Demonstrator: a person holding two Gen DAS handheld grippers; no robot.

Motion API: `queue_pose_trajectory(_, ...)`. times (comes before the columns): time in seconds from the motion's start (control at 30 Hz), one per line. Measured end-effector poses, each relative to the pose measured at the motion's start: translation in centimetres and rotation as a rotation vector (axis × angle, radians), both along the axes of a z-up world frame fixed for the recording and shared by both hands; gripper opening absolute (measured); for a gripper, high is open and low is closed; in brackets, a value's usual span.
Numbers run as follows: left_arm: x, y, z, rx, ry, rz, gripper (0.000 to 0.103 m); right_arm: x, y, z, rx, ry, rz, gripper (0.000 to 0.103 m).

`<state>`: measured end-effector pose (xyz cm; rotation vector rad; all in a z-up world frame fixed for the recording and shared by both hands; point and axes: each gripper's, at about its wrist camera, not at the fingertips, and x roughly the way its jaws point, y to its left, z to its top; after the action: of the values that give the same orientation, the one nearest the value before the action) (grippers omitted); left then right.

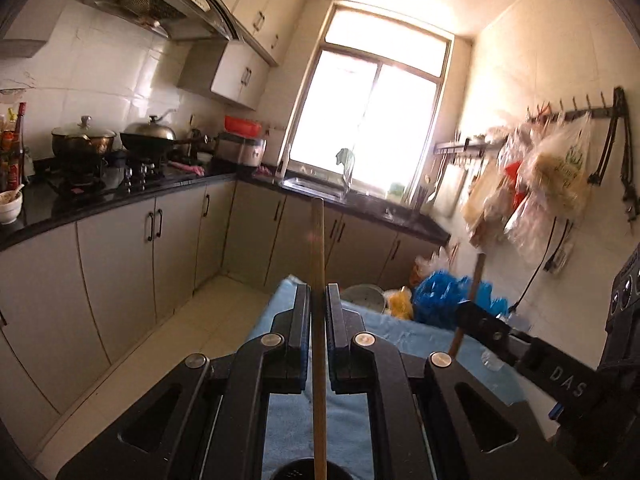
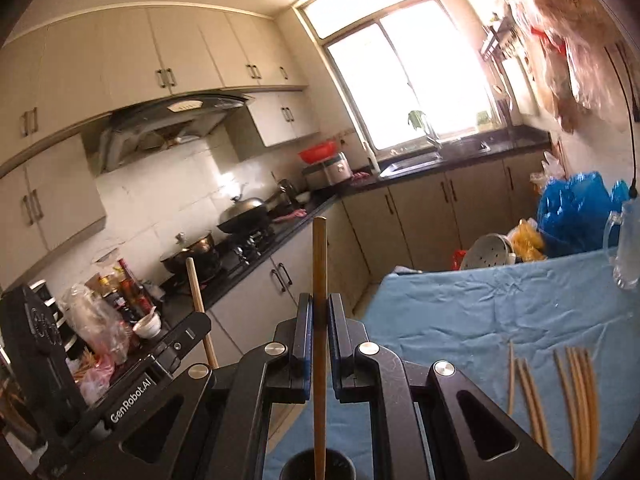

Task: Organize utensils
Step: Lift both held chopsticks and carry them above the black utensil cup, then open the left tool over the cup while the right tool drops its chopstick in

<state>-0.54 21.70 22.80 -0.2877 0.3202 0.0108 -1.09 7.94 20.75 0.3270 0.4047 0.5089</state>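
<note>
Both grippers are held slightly downward above the table's blue cloth [image 2: 480, 312]. The left gripper [image 1: 318, 292] is clamped on one chopstick [image 1: 318, 260], the right gripper [image 2: 319, 300] on another chopstick [image 2: 319, 264]; each stick's long axis runs upright between the jaws. Loose chopsticks [image 2: 576, 400] lie near the cloth's right edge

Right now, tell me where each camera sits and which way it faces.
Left wrist: on the left gripper, shut on a chopstick, facing window and sink; right gripper at right.
Right wrist: on the right gripper, shut on its chopstick, facing stove; left gripper at left.
Shared: window, blue cloth.
</note>
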Motion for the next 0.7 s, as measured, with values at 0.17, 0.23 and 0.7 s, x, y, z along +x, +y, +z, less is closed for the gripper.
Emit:
queue_pose_trajectory(0.17,2.2,-0.3,-4.0,0.012,0.104,-0.01,0.007,2.3,1.2,-4.2,-0.057,0.107,0.023,0.008)
queue_pose_trajectory(0.23,2.8,-0.2,-5.3,0.005,0.144,-0.007,0.007,3.0,1.2,-5.7,-0.072,0.14,0.034,0.008)
queue_pose_trajectory(0.7,0.7,0.3,-5.8,-0.001,0.181,0.049,0.033,2.9,0.5,-8.1,-0.076,0.206,0.063,0.024)
